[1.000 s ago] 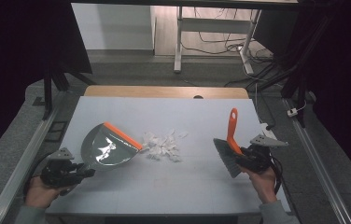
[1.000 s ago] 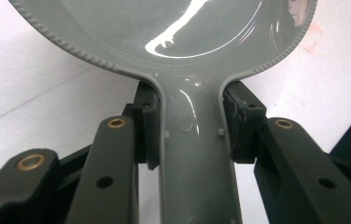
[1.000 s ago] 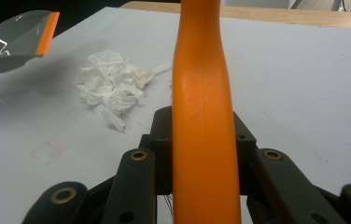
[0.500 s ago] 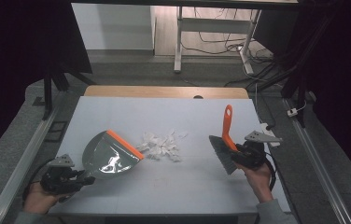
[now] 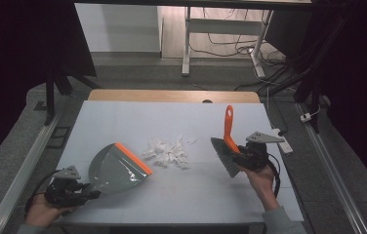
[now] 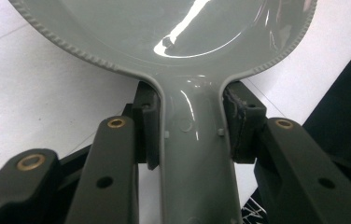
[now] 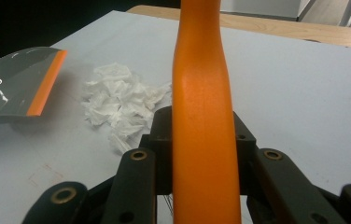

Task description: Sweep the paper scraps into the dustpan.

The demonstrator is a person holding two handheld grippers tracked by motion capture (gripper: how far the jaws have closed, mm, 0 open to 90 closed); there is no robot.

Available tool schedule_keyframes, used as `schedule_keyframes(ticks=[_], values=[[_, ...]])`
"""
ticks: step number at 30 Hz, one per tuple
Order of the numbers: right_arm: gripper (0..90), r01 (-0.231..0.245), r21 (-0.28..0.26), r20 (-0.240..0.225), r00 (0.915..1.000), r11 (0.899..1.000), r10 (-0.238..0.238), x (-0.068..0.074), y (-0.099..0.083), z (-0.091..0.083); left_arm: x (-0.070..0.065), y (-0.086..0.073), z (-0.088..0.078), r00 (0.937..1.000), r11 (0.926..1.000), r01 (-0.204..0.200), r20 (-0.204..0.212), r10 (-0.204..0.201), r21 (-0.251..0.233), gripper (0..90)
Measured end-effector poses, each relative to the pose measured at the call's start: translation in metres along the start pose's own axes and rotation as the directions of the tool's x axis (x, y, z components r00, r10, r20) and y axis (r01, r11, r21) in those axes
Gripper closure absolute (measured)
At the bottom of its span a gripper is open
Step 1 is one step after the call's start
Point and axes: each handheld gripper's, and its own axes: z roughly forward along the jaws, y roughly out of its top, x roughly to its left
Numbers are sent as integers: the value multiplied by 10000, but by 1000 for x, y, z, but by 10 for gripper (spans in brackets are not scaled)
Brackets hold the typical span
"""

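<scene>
A grey dustpan (image 5: 115,168) with an orange lip lies on the white table top (image 5: 123,117), its lip facing a heap of crumpled white paper scraps (image 5: 169,152). My left gripper (image 5: 81,187) at the front left is shut on the dustpan's handle (image 6: 194,154); both pads press its sides. My right gripper (image 5: 237,155) is shut on the orange handle (image 7: 201,121) of a hand brush (image 5: 225,155). The brush's grey bristles point down and left, just right of the paper scraps (image 7: 120,102). The dustpan (image 7: 19,81) shows beyond the scraps in the right gripper view.
A wooden strip (image 5: 172,95) runs along the table's far edge. Metal rails (image 5: 25,165) flank the table on both sides. A desk frame (image 5: 220,39) and loose cables stand on the floor behind. A white power strip (image 5: 285,140) lies off the right edge.
The right gripper has carried the brush leftward, closer to the paper scraps. The dustpan has slid slightly toward the front of the table with the left gripper.
</scene>
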Motion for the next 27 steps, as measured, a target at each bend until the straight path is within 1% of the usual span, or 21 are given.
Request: schedule_keyframes(ticks=[5,13,16,17,18,19,20,21,22,23,24,27], values=[[700,4,87,18,10000,10000,-4,1,0,4,-1,0,2,9999,9999,-78,105,77,98,619],[700,-85,206,132,9999,9998,82,0,2,12,-2,2,8,9992,9983,-351,189,342,464,618],[701,-193,264,215,9996,9995,187,-2,7,23,-1,4,11,9989,9976,-421,246,408,549,619],[701,-193,264,215,9996,9995,187,-2,7,23,-1,5,13,9986,9972,-466,268,451,589,619],[700,-318,303,283,9991,9990,310,-4,12,31,-1,6,14,9983,9966,-523,298,505,637,619],[700,-318,303,283,9991,9990,310,-4,12,31,-1,7,16,9979,9961,-573,329,552,671,619],[701,-327,390,460,9985,9987,309,-4,17,39,0,8,17,9973,9951,-647,390,619,742,618],[700,-363,406,556,9979,9985,340,-5,20,43,0,9,19,9971,9952,-661,416,632,724,619],[700,-363,406,556,9979,9985,340,-5,20,43,1,10,19,9965,9945,-707,492,671,770,619],[700,-437,478,687,9968,9979,404,-6,26,52,1,10,21,9962,9943,-726,536,686,776,618],[700,-437,478,687,9968,9979,404,-6,26,52,2,10,22,9960,9942,-727,581,682,790,618],[701,-461,666,892,9952,9967,400,-9,36,67,3,11,26,9952,9928,-778,658,719,913,619]])
